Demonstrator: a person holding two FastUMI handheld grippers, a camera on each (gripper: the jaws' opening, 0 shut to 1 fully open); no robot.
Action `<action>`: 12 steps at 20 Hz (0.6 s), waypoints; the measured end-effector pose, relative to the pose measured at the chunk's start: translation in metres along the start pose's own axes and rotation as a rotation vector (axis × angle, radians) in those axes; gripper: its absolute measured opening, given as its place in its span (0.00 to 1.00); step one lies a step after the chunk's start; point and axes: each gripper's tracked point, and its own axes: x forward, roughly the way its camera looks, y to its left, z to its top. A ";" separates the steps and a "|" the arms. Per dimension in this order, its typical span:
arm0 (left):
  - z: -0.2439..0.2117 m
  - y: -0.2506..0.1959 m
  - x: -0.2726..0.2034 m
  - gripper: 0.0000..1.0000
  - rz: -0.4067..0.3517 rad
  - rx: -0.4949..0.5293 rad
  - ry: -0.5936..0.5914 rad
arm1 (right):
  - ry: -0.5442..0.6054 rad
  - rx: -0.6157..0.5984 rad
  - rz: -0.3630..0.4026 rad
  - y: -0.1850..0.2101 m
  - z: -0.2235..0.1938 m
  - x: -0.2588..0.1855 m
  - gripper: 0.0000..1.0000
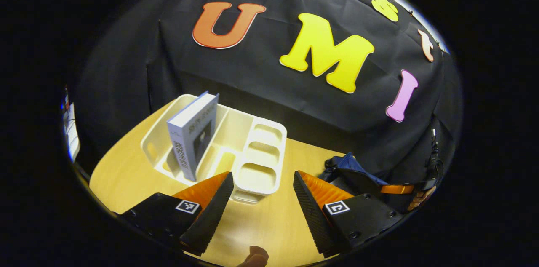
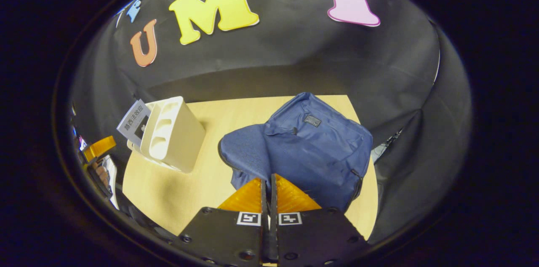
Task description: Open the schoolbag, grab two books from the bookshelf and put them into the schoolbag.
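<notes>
The wooden counter (image 2: 219, 111) carries everything, with the black cloth wall behind its far edge. The navy schoolbag (image 2: 311, 149) is the biggest thing on it, lying slumped toward the counter's right edge as seen in the right gripper view, its flap folded toward the near side and a zip line curving along its left rim. In the left gripper view a part of the schoolbag (image 1: 349, 170) peeps past the right finger. The white bookshelf (image 1: 252, 153), a plastic organiser with several compartments, stands near the counter's far left corner in the left gripper view; in the right gripper view the bookshelf (image 2: 172, 132) sits well apart from the bag. One book (image 1: 193, 132) stands upright, slightly tilted, in a large compartment of the bookshelf, spine facing the camera; in the right gripper view the book (image 2: 134, 121) shows behind the shelf.

The left tool (image 1: 263, 204) hangs released, fingers wide apart, above bare counter just before the bookshelf. The right tool (image 2: 268, 195) is clenched, fingers pressed together with nothing visible between them, at the bag's near edge.
</notes>
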 end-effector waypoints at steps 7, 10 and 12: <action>0.058 0.091 0.032 0.92 0.159 0.164 0.128 | 0.007 -0.022 -0.012 0.003 -0.005 -0.001 0.01; 0.072 0.106 0.057 0.91 0.171 0.169 0.221 | 0.009 -0.001 -0.009 0.002 -0.006 0.001 0.01; 0.077 0.122 0.077 0.90 0.211 0.245 0.279 | 0.011 -0.009 -0.015 0.001 -0.005 -0.001 0.01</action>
